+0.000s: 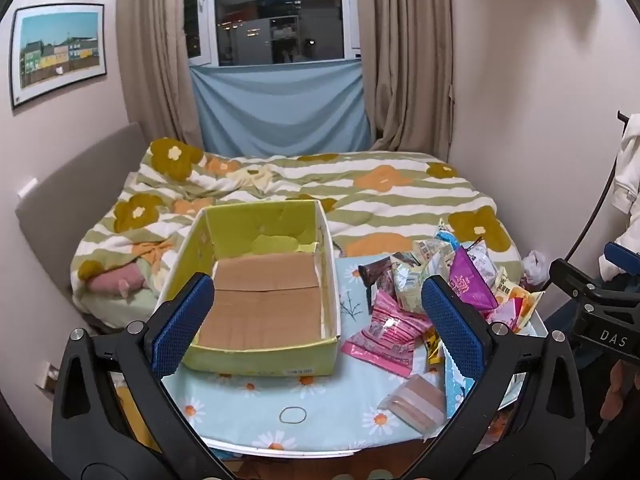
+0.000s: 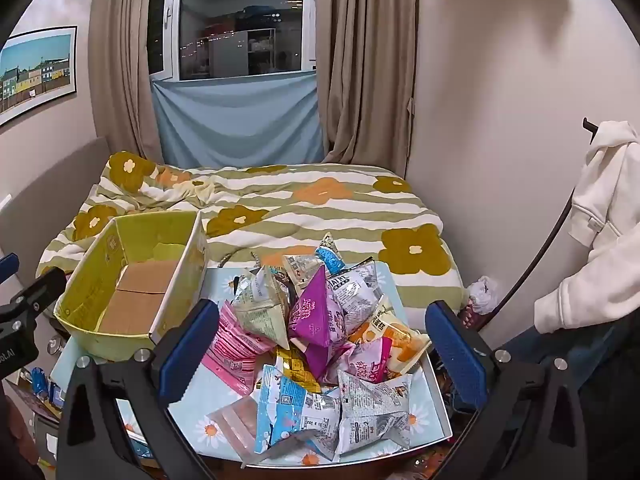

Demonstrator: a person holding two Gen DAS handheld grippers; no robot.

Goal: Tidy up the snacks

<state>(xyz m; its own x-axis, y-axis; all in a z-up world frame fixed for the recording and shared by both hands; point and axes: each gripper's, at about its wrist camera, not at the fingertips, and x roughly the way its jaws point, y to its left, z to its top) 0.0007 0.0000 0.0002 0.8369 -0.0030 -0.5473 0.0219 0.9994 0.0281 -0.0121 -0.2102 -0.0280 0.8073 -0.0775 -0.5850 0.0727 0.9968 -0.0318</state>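
An open yellow-green cardboard box (image 1: 264, 280) with a bare brown floor stands on the left of a small table with a daisy-print cloth (image 1: 256, 404). It also shows in the right wrist view (image 2: 128, 280). A pile of snack packets (image 2: 320, 328) lies to its right, also seen in the left wrist view (image 1: 436, 284): a purple one (image 2: 316, 316), pink ones (image 2: 236, 344), blue-and-white (image 2: 292, 408) and grey ones (image 2: 372, 412). My left gripper (image 1: 316, 320) is open and empty before the box. My right gripper (image 2: 316, 348) is open and empty above the pile.
A bed with a flowered striped duvet (image 1: 360, 196) lies behind the table. Curtains (image 1: 408, 60) and a window are at the back. A white hoodie (image 2: 600, 232) hangs at the right wall. A clear packet of pink wafers (image 1: 416, 400) lies near the table's front.
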